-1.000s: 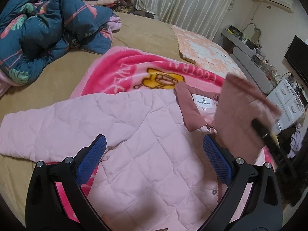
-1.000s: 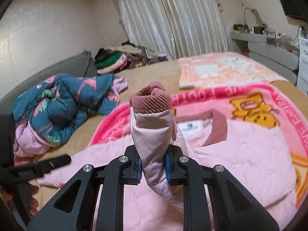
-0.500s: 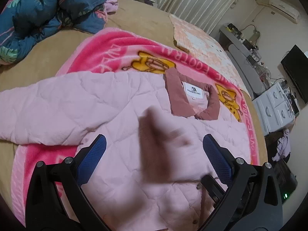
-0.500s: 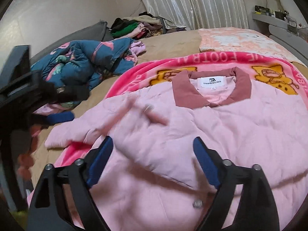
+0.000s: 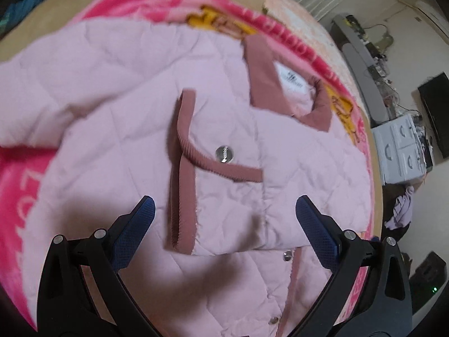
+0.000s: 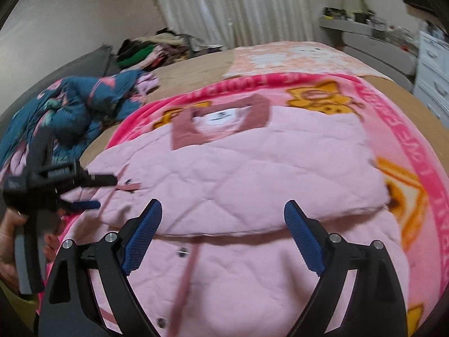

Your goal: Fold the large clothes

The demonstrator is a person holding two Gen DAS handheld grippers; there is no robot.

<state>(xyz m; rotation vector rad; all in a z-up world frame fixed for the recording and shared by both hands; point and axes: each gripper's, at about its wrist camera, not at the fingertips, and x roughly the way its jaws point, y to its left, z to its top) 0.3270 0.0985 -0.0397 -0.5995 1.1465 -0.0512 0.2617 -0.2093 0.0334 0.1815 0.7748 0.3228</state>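
A pale pink quilted jacket (image 5: 112, 112) with a dusty-rose collar (image 5: 262, 64) lies face up on the bed. One sleeve (image 5: 224, 185) is folded across its chest, and its ribbed cuff (image 5: 181, 185) ends near the middle. My left gripper (image 5: 226, 206) hovers just above that sleeve, open, with nothing pinched. My right gripper (image 6: 223, 207) is open too, over the jacket (image 6: 252, 266) below the folded sleeve (image 6: 252, 191). In the right wrist view the left gripper (image 6: 102, 192) shows at the left, held by a hand (image 6: 8, 224) near the cuff (image 6: 129, 186).
Under the jacket is a bright pink blanket (image 6: 407, 129) with bear prints. A blue floral quilt (image 6: 64, 106) is bunched at the far left, with a pile of clothes (image 6: 151, 47) behind it. A peach blanket (image 6: 294, 56) lies further back. White drawers (image 5: 401, 146) stand beside the bed.
My right gripper let go of the sleeve cuff and opened wide; the sleeve now lies across the jacket's front. My left gripper dropped closer to the jacket, tilting downward.
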